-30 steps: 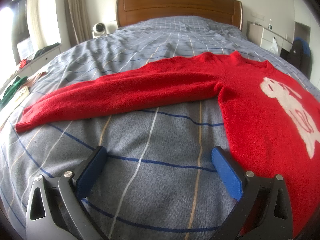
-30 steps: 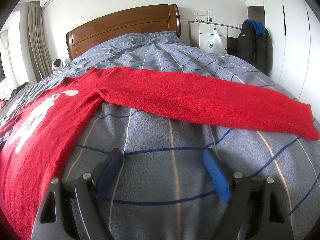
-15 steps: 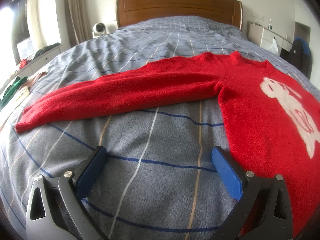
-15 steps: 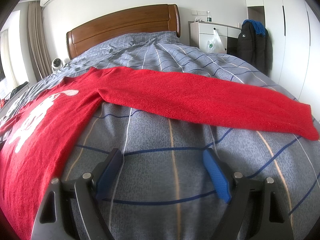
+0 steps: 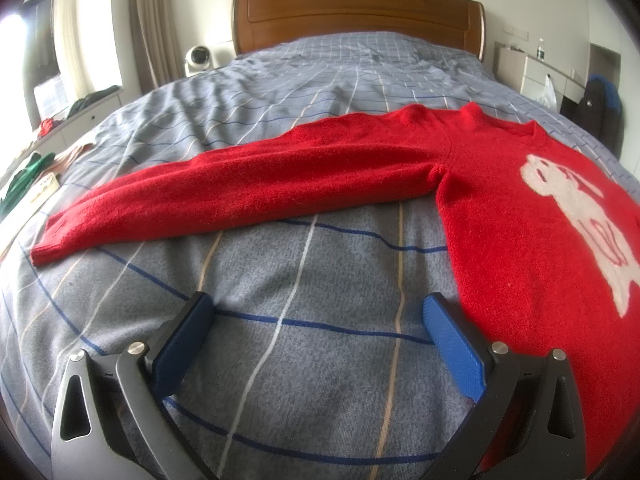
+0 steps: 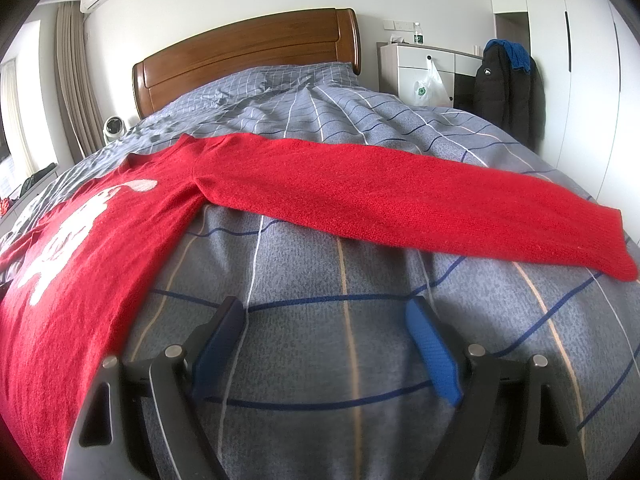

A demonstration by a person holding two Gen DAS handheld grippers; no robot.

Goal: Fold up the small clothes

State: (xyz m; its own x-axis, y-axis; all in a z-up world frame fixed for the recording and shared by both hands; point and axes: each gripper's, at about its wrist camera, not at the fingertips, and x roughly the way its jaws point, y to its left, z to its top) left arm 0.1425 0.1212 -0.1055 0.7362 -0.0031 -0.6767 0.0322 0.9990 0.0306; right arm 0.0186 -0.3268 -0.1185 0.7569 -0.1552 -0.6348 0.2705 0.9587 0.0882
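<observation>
Both grippers hang low over the bed with their blue-padded jaws spread wide and nothing between them: the left gripper (image 5: 316,322) sits just beside the sweater's left side seam, and the right gripper (image 6: 326,326) hovers over bare bedspread (image 6: 360,360) just beside the opposite side of the body. A red sweater (image 5: 520,220) with a white figure on its chest lies face up and flat across the grey checked cover, collar toward the wooden headboard (image 5: 356,16), its 2 sleeves stretched straight out. The left sleeve (image 5: 248,184) runs to a cuff near the bed's edge; the right sleeve (image 6: 400,196) does the same on the other side. Folding looks not yet begun, so this reads as the approach before the 1st fold. A sensible next move would be to reach each gripper forward to its own sleeve, pinch the knit near the cuff, and carry it inward across the chest. The hem lies below both views, so I cannot tell whether it is smooth. Thick, fuzzy knit may bunch, so a shallow pinch of 1 layer seems wise.
</observation>
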